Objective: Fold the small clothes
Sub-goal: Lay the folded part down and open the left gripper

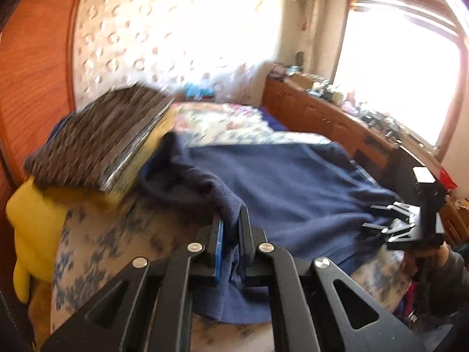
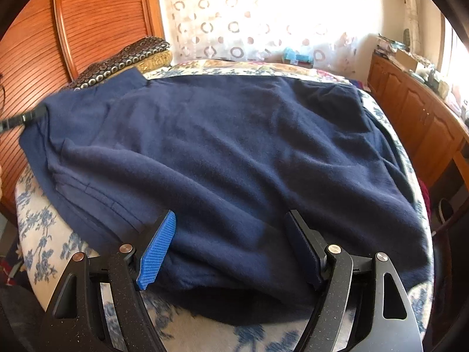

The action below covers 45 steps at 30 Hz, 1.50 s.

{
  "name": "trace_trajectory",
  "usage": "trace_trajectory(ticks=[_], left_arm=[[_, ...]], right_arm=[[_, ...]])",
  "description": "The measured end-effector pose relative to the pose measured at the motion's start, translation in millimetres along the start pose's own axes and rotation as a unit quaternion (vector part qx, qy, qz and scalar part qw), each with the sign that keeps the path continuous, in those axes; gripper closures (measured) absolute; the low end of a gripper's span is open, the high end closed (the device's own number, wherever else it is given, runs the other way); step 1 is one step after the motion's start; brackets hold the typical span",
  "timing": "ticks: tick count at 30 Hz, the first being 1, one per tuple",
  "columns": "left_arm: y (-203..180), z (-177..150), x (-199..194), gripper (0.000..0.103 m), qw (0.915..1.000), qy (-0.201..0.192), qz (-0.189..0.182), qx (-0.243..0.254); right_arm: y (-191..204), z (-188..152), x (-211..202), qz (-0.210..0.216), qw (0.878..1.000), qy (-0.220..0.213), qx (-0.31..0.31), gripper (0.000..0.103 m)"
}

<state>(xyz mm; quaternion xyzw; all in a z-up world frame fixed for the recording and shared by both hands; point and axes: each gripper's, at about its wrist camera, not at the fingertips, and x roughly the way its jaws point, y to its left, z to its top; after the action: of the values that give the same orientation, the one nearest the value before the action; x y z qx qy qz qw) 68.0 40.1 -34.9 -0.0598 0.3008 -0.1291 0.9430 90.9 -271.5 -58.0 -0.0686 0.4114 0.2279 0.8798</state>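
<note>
A bed (image 2: 44, 234) with a floral cover carries a navy fleece (image 2: 234, 146) spread flat, its long axis running across the bed. The left gripper (image 1: 231, 228) has its fingers clamped on one fleece edge, probably lifting it to fold. The right gripper (image 2: 231, 234) rests at the near hem, fingers apart.

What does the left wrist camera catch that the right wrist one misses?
Only the left wrist view shows the left gripper pinching a raised edge of the navy garment, a yellow cloth under the patterned pile, and the bright window. Only the right wrist view shows the right gripper open over the garment's near edge, with most of the garment spread flat. Both show the floral bedcover, the wooden cabinets and the patterned pile.
</note>
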Motion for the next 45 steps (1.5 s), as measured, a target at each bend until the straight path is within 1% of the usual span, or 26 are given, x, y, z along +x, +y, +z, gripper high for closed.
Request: trace_trajectory(ticks=[4,8,10,17,20,23,25,27,28,29,30,31,32,35,38,42,45], left_arm=[[-32,26,8,0.099,0.9992,-0.013,-0.032,0.023],[-66,48,21,0.099,0.9969,-0.021,-0.062,0.044],[-87,60,29,0.099,0.9950,-0.022,-0.080,0.056],[-159,95,52,0.099,0.9861,-0.017,-0.125,0.108],[-188,106,57,0.099,0.9821,-0.016,-0.137,0.128],[-215,115,64,0.099,0.9780,-0.008,-0.156,0.139],[-231,117,69,0.099,0.9749,0.009,-0.169,0.144],[-241,115,73,0.094,0.9723,0.029,-0.173,0.154],[-246,111,75,0.089,0.9696,0.034,-0.175,0.167],[-249,107,74,0.081,0.9682,0.032,-0.175,0.176],[-250,103,72,0.077,0.9670,0.029,-0.171,0.187],[-251,101,71,0.072,0.9671,0.031,-0.163,0.193],[-249,99,72,0.069,0.9682,0.035,-0.155,0.194],[-238,93,72,0.067,0.9697,0.042,-0.149,0.189],[-217,88,73,0.064,0.9740,0.047,-0.135,0.176],[-186,76,70,0.063,0.9800,0.050,-0.117,0.153],[-165,65,66,0.063,0.9861,0.046,-0.081,0.138]], right_arm=[[-12,-2,-10,-0.025,1.000,0.009,0.007,0.025],[-30,-6,-32,-0.052,0.998,-0.008,0.017,0.025],[-41,-8,-41,-0.060,0.998,-0.017,0.029,0.025],[-77,-29,-75,-0.081,0.994,-0.035,0.063,0.025],[-90,-36,-89,-0.085,0.992,-0.044,0.080,0.025],[-102,-37,-99,-0.088,0.990,-0.053,0.094,0.025],[-108,-39,-107,-0.090,0.989,-0.059,0.101,0.025],[-109,-40,-111,-0.088,0.989,-0.062,0.104,0.025],[-110,-40,-111,-0.088,0.989,-0.062,0.104,0.025],[-110,-40,-112,-0.088,0.989,-0.061,0.104,0.025],[-110,-40,-112,-0.088,0.989,-0.060,0.103,0.025],[-109,-40,-112,-0.089,0.989,-0.059,0.102,0.025],[-108,-40,-111,-0.090,0.989,-0.058,0.101,0.025],[-107,-38,-108,-0.089,0.989,-0.058,0.103,0.025],[-104,-34,-106,-0.088,0.989,-0.061,0.100,0.025],[-100,-26,-103,-0.086,0.990,-0.062,0.091,0.025],[-97,-18,-100,-0.081,0.991,-0.064,0.086,0.025]])
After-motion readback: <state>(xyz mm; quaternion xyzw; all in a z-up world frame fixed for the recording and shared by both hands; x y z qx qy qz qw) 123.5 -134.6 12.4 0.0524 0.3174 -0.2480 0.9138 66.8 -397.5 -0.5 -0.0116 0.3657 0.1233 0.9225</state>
